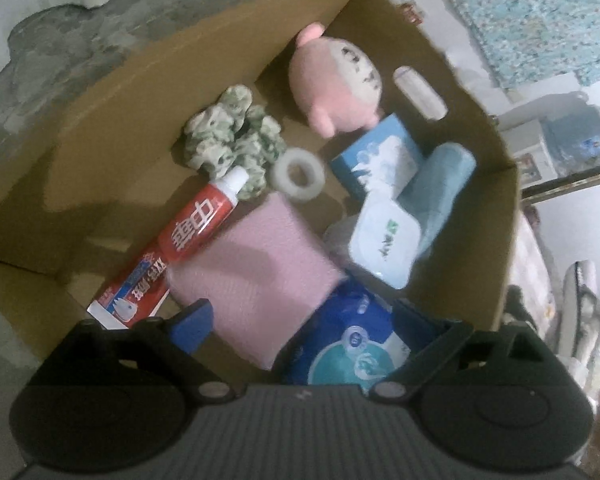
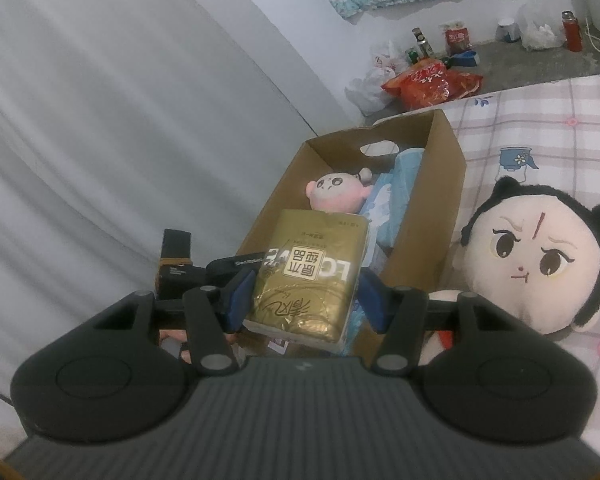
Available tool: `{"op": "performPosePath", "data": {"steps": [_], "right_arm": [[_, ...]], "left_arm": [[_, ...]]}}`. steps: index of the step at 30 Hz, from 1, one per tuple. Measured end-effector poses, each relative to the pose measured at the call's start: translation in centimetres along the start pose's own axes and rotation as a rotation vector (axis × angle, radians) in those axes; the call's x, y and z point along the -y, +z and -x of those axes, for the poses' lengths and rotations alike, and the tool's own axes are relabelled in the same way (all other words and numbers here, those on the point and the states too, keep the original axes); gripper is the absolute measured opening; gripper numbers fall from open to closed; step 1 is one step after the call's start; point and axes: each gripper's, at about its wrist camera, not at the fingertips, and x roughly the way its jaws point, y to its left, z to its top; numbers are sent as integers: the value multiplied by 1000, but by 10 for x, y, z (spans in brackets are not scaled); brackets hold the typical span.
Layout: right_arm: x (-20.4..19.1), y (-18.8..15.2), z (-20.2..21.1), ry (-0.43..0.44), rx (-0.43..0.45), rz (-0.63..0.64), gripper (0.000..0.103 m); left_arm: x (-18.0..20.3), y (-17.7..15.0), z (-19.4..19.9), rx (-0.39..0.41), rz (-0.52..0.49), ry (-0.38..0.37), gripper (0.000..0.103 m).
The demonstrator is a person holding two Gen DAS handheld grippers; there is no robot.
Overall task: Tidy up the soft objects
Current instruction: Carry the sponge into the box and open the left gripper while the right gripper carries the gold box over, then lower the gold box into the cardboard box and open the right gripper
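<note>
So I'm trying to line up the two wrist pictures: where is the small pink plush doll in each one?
Left wrist view: pink plush doll lies in the far part of the cardboard box, upper centre, face turned away.
Right wrist view: pink plush doll at centre, facing the camera, just beyond the gold tissue pack in the right gripper.
Shared landmark: the cardboard box.

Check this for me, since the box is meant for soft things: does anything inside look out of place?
Yes: the red toothpaste tube lies in the brown cardboard box, overlapping the pink folded cloth, and a white tape roll sits beside it. Neither looks soft.
</note>
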Motion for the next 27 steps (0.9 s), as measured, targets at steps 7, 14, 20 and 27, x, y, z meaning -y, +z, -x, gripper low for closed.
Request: {"op": "performPosePath", "data": {"steps": [7, 14, 20, 27], "right_arm": [[-6, 5, -6, -6, -2, 24, 55], [-18, 31, -39, -15, -75, 83, 55], [-22, 60, -114, -136, -207, 158, 55], [-31, 57, -188, -341, -321, 371, 55]], "left_arm": [[2, -1, 27, 63, 14, -19, 97], [5, 0, 53, 174, -1, -41, 97], [-4, -8, 90, 320, 23, -66, 97], [-24, -20, 124, 454, 6, 5, 99]]}}
